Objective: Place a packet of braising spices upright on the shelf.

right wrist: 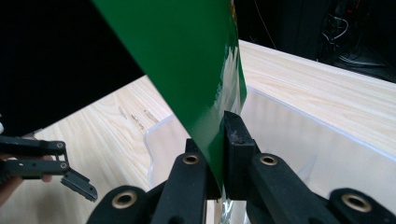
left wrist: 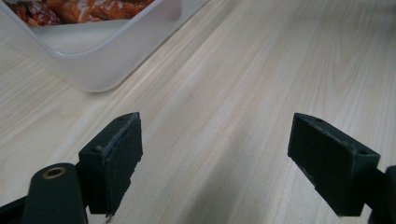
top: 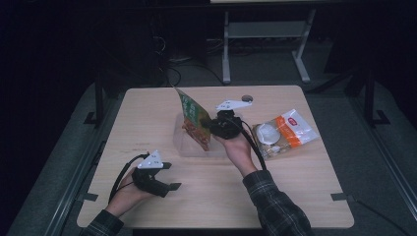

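On the left of the high view, the left gripper (top: pixel 164 181) rests low over the wooden table (top: pixel 295 196) near its front edge, in the person's left hand (top: pixel 127 194); its jaws stand wide apart with nothing but bare wood grain between them, and in the left gripper view a corner of the clear plastic tub (left wrist: pixel 100 63) lies ahead of them, well apart. Toward the middle, that tub (top: pixel 189 145) sits on the table, and a green printed food pouch (top: pixel 194 119) stands tilted with its lower end down in it. The right gripper (top: pixel 212 129), carried by the right hand (top: pixel 238 147), pinches the pouch by its side edge; in the right gripper view the jaws are nearly together with the glossy green film (right wrist: pixel 187 60) clamped between the pads. The pouch looks light, thin and floppy, with a slick surface, so it will likely bend over its own weight and could slide out of a loose pinch; a flat sealed edge, like the one held now, seems the safest place to grip, since squeezing the belly might crush what is inside. Further right lies a clear packet with an orange band (top: pixel 282 132), flat on the table, apart from the tub. The tabletop is pale, smooth wood; around it the room is dim, with grey carpet and a white-legged desk frame (top: pixel 265 44) behind.
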{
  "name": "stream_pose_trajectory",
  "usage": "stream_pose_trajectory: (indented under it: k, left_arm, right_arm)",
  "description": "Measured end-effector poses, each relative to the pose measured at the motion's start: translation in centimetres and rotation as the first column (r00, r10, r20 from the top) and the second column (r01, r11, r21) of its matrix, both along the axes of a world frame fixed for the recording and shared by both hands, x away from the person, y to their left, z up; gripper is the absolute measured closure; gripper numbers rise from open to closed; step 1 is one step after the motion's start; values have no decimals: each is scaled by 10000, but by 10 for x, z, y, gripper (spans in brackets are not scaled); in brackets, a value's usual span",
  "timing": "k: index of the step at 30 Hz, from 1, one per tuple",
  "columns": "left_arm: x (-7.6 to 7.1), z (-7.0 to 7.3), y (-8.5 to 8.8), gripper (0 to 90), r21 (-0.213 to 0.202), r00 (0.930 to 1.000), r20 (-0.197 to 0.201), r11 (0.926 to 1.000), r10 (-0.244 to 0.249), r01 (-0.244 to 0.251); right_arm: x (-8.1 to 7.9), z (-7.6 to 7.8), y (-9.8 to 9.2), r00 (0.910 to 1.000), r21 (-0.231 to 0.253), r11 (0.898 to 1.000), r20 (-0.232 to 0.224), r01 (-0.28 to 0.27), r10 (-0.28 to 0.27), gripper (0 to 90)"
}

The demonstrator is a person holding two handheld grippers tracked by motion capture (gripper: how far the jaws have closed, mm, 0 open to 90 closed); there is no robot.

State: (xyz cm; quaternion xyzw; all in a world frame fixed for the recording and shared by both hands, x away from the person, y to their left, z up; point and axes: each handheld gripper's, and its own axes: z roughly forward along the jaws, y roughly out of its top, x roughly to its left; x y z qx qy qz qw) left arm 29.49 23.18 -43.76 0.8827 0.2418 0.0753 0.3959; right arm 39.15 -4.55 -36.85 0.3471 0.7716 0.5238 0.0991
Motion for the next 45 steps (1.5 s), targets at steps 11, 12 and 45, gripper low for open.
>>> stream_pose_trajectory:
  k: [11,12,45]
  left_arm:
    - [-1,-1,-1,173,-102,9999,-101,9999,71,-72]
    - [-1,-1,-1,173,-110,9999,-106,9999,73,-74]
    - [-1,-3,-4,173,13,9999,-83,10000,-59,59]
  right_arm:
    - [-3,0,3,9989,-102,9988,-37,-476,476,633]
    - [-4,0,3,9987,-58,9987,-57,-510,509,598]
    - [-68,-6,-53,9895,-1247,9824,209,-1393,1429,254]
